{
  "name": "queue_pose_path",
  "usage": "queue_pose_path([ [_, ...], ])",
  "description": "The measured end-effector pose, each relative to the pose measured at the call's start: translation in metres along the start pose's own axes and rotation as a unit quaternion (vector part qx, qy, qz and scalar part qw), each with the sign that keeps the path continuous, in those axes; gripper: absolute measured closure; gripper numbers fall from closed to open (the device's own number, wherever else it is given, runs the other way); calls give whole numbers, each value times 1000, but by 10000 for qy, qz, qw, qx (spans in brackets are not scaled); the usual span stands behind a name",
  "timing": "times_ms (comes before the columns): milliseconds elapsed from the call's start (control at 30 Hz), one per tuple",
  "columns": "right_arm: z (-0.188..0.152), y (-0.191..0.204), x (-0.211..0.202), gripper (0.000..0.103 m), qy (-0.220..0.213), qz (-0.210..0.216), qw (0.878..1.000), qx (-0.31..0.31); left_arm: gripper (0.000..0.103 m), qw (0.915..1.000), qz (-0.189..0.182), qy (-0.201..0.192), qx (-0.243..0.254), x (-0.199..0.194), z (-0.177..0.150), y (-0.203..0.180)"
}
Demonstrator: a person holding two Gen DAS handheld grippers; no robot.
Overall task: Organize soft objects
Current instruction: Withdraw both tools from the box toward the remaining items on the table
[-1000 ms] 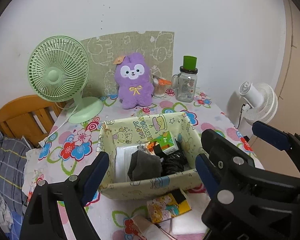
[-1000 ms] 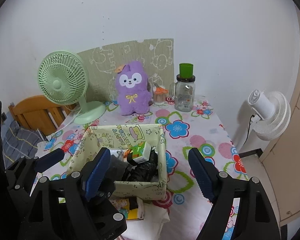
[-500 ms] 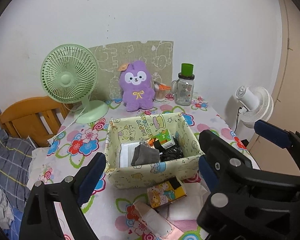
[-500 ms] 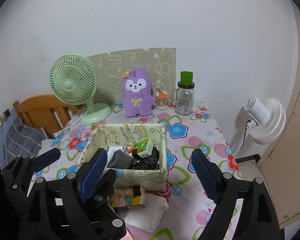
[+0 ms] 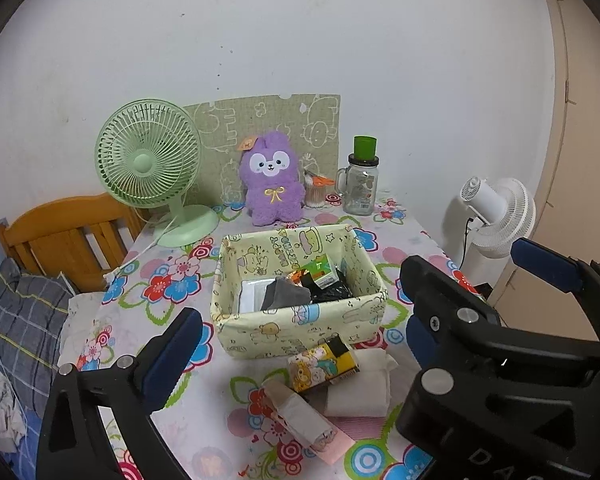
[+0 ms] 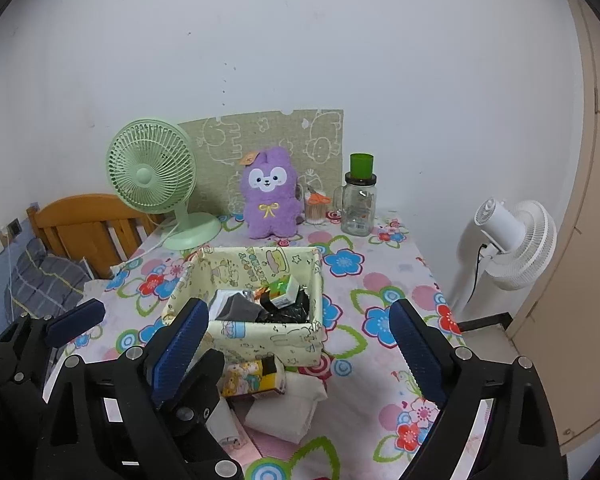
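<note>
While both claws hang above the near table edge, I see the left gripper (image 5: 296, 344) and right gripper (image 6: 300, 344) spread wide, having just opened further, nothing between them; the fabric basket (image 5: 300, 326) sits mid-table, soft packs (image 5: 324, 364) touching its front.

The fabric bin (image 5: 300, 334) reads "HAPPY", perhaps; other print too blurred.

Both tongs (image 5: 296, 334) (image 6: 296, 344) wider, empty, farther from the basket (image 5: 300, 332)
</note>
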State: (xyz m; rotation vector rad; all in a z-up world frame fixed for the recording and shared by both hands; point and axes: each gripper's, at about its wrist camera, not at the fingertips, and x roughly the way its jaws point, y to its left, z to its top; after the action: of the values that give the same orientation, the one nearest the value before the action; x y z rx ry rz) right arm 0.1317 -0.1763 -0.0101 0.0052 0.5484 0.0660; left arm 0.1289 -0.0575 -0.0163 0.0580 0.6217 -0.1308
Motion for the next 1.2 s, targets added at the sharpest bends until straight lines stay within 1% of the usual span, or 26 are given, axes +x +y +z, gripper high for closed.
queue_pose_path([
  [400,-17,-2,-18,6,-32,-33,10000,-27,0,10000,-26,-3,-39,-17,-18,-5],
  [500,-21,-3,-24,6,-115,-89,9999,-26,0,9999,-58,29,-80,-21,-23,-6],
  [567,-23,-2,-28,1,-158,-94,9998,-52,0,9999,-86,49,-118,-22,-26,-5],
  [700,-27,-1,-33,0,-249,-129,9996,-84,0,9998,-131,37,-155,-27,-30,-6],
  [867,-33,0,-35,0,-229,-105,9996,-117,0,9997,-157,57,-171,-28,-37,-5],
  [1200,-52,1,-27,0,-98,5,9999,-126,0,9998,-20,6,-187,-27,-55,-4],
])
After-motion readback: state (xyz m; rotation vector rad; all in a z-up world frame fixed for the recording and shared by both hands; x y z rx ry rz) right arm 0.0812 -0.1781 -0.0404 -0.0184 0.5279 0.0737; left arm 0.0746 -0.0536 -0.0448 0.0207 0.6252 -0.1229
